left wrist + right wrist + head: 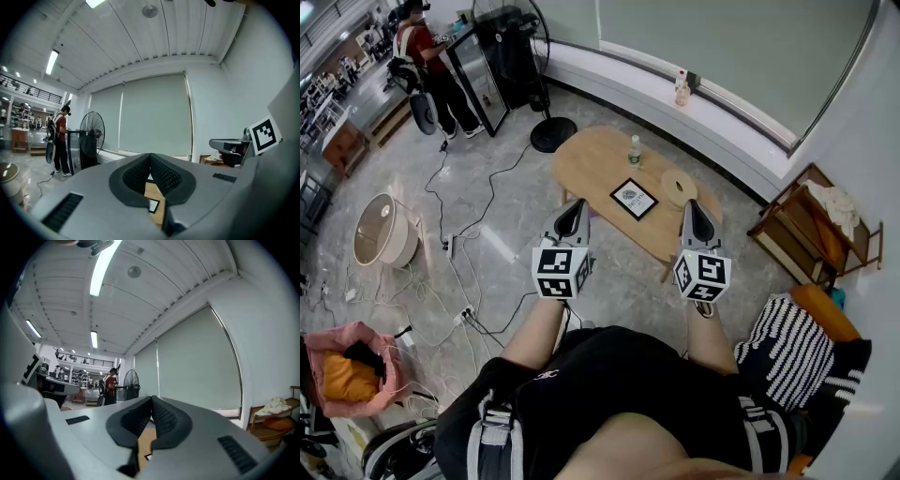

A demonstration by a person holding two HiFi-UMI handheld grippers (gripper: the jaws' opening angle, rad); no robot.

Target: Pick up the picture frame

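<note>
My left gripper [574, 208] and right gripper [691, 208] are pinched closed and empty, ready, since the black square picture frame [634, 198], probably flat, waits mid-picture.

Table [591, 164] with picture frame [634, 199], bottle [635, 151], roll [679, 187]

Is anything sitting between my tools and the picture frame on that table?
Nothing visible blocks it. The picture frame lies flat on the table, with an open path toward the left tool. The bottle stands beyond it. The roll lies right of it, just ahead of the right tool. Both tools are shut.
</note>
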